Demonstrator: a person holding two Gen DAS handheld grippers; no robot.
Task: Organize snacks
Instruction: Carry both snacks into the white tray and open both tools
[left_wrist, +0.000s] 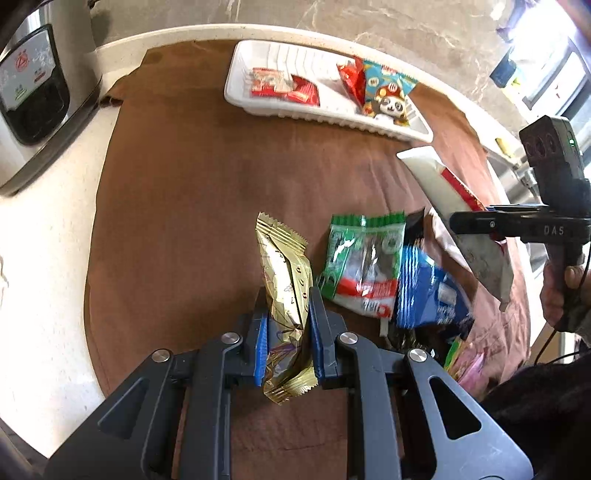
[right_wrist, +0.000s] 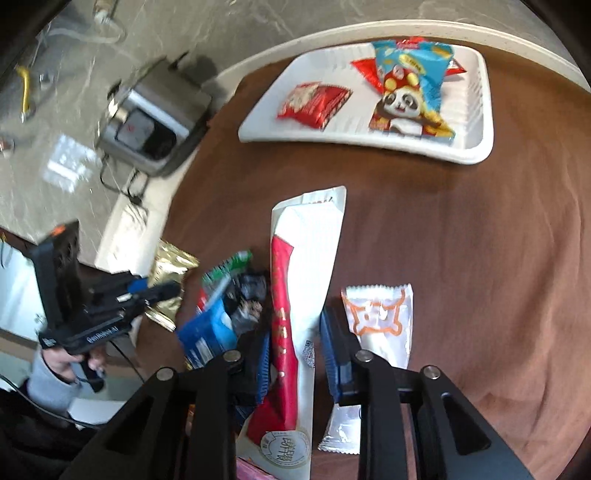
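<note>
Snacks in both hands! Left gripper (left_wrist: 286, 332) pinches the gold packet (left_wrist: 286, 291) at mid-length, lifted off the brown cloth (left_wrist: 184, 203). Right gripper (right_wrist: 295, 354) has its fingers closed around a long white-and-red pouch (right_wrist: 299, 295). Both look light, crinkly and slippery, so a mid-body hold suits them. Only the right view shows a small white packet (right_wrist: 380, 317) beside that pouch; the tray (right_wrist: 476, 122) waits beyond.

The brown cloth (right_wrist: 461, 229) covers the table, bearing a white tray (right_wrist: 476, 147) at 12 o'clock, a white orange-printed packet (right_wrist: 380, 314) at centre, and green (left_wrist: 354, 258) and blue (left_wrist: 424, 295) packets at 8 o'clock.
</note>
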